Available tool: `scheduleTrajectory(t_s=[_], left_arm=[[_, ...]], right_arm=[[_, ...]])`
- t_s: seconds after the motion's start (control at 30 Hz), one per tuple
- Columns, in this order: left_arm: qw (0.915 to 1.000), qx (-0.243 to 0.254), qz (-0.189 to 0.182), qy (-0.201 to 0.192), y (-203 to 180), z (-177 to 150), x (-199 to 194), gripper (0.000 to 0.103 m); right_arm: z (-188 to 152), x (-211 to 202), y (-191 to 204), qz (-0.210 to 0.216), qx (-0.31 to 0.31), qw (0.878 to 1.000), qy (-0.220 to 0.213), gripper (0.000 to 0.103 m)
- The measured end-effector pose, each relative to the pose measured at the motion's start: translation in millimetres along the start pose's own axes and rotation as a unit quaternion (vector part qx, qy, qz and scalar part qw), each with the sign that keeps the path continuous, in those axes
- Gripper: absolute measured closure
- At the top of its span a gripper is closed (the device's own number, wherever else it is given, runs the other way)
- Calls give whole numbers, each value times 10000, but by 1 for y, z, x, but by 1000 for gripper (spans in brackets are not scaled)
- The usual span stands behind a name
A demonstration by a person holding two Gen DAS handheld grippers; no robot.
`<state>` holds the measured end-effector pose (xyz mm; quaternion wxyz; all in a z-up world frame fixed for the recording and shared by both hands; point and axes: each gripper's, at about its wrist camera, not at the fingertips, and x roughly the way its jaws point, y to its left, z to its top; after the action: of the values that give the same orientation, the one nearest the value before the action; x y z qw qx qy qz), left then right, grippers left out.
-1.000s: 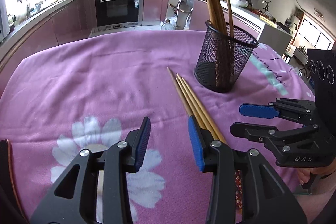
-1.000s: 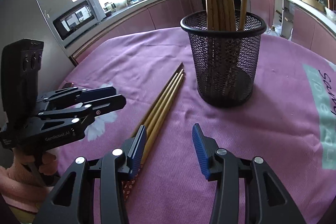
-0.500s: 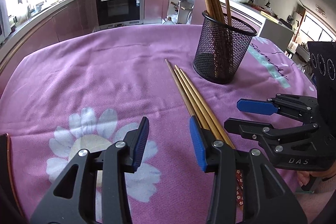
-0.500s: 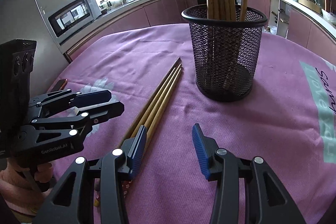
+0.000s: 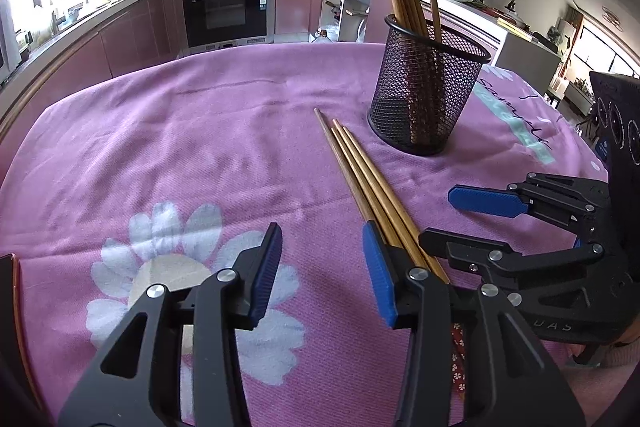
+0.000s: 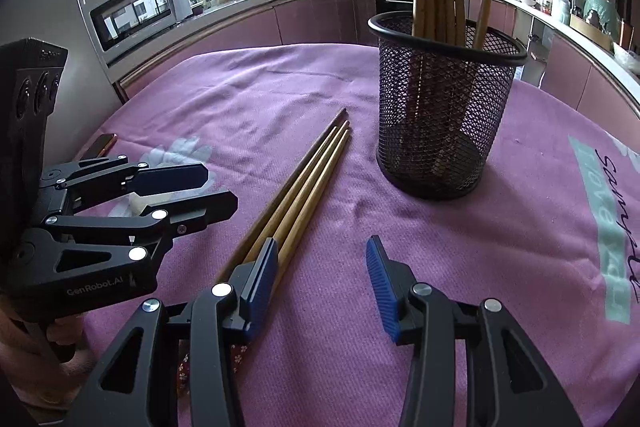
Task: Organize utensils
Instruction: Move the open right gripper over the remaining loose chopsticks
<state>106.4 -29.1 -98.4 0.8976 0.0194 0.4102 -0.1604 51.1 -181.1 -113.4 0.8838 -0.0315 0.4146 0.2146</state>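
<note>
Three loose wooden chopsticks (image 5: 360, 183) (image 6: 308, 187) lie side by side on the purple cloth, pointing toward a black mesh cup (image 5: 428, 91) (image 6: 444, 115) that holds several upright chopsticks. My left gripper (image 5: 323, 267) is open and empty just left of the loose chopsticks, whose near ends run under its right finger. My right gripper (image 6: 320, 263) is also open and empty, just right of them, with its left finger over their near part. Each gripper shows in the other's view: the right gripper (image 5: 440, 215) and the left gripper (image 6: 218, 191).
A phone (image 6: 98, 147) lies near the cloth's left edge. The cloth (image 5: 200, 147) carries a white flower print and a teal lettered strip (image 6: 612, 227). Kitchen counters, an oven (image 5: 224, 7) and a microwave (image 6: 136, 11) stand behind the table.
The right wrist view has tilted slightly and the cup looks a little nearer. Both grippers stay open beside the chopsticks; nothing was picked up or moved on the cloth.
</note>
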Motion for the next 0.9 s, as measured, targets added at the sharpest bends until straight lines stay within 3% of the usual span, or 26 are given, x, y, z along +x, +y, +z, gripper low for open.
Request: scheduleTrajectory(t_s=[0.43,0.9], left_arm=[[9999,101,-99,47,-5,3,5,59],[9994,196,-214,164,-11,7,14,58]], right_arm=[[1,-3,-1,240,43,9997,-21,60],[-1,1,-6,11,0,10000,93,66]])
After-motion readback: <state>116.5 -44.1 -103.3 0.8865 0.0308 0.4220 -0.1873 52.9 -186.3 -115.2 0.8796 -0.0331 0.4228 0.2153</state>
